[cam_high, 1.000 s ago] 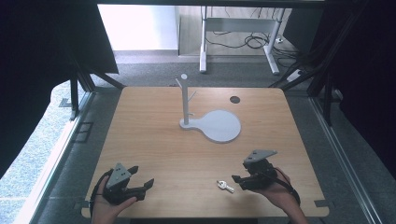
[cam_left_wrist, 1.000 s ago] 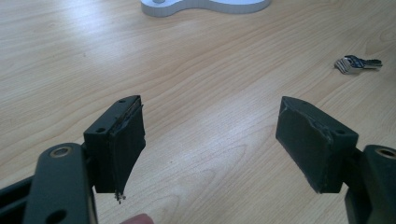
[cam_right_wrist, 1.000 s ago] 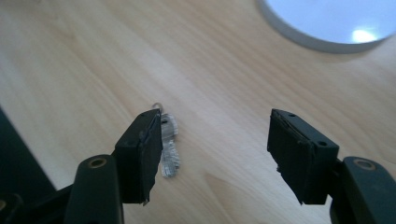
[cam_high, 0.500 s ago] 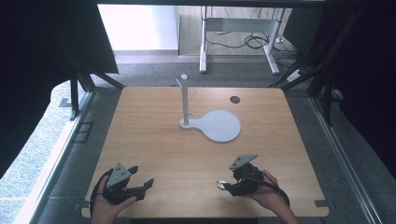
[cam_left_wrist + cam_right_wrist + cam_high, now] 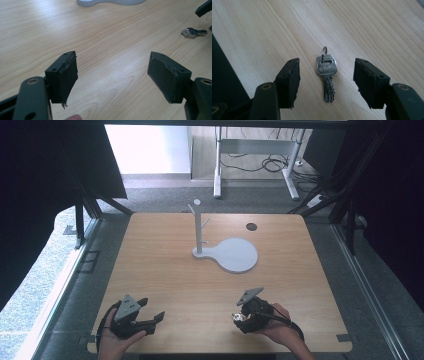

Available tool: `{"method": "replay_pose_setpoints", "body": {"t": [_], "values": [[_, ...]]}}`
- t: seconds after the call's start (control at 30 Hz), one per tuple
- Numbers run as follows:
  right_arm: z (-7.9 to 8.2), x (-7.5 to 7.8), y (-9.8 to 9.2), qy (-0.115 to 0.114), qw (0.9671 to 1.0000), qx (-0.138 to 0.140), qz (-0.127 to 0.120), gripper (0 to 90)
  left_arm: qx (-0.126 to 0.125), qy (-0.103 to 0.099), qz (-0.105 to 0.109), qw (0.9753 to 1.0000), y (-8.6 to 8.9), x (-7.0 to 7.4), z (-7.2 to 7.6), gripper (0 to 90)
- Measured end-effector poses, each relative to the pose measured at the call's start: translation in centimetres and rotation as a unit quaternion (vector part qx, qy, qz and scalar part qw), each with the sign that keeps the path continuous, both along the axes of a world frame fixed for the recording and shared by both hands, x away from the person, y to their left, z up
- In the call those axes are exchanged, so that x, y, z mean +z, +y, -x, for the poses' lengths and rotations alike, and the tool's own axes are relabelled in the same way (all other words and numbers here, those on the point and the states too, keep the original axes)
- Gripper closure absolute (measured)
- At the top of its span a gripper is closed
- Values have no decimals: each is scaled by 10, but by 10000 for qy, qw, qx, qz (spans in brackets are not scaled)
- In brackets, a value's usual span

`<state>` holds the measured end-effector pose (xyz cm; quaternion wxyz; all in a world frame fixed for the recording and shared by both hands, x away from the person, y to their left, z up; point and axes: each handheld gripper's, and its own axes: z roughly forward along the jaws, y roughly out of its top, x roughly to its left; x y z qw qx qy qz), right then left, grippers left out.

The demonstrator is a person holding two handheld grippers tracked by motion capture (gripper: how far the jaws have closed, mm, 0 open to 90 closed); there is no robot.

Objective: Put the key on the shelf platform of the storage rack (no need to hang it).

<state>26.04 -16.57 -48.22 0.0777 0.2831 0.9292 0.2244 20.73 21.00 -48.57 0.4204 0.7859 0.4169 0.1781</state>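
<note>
A small bunch of silver keys [image 5: 326, 72] on a ring lies flat on the wooden table near its front edge. My right gripper [image 5: 327, 82] stands open with one jaw on each side of the keys, not touching them. In the high view this right gripper [image 5: 243, 318] covers the keys at the front right. Far off to the right in the left gripper view, the keys [image 5: 192, 32] lie on the wood. My left gripper [image 5: 112, 75] is open over bare wood, and it sits at the front left as the left gripper [image 5: 150, 320] in the high view.
A white stand [image 5: 199, 227] with short pegs rises from a white round base plate [image 5: 240, 255] at the table's middle back. A dark round hole [image 5: 251, 226] sits behind it. The table's front edge [image 5: 215, 352] is close to both hands.
My right gripper has moved left and down toward the keys and now straddles them. The left gripper has stayed in place.
</note>
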Motion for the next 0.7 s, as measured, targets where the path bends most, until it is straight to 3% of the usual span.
{"method": "replay_pose_setpoints", "body": {"t": [0.7], "values": [[-8, -18, 20, 179, 9988, 173, 411, 423, 10, -7, -19, 10000, 0, -1, 0, 242]]}}
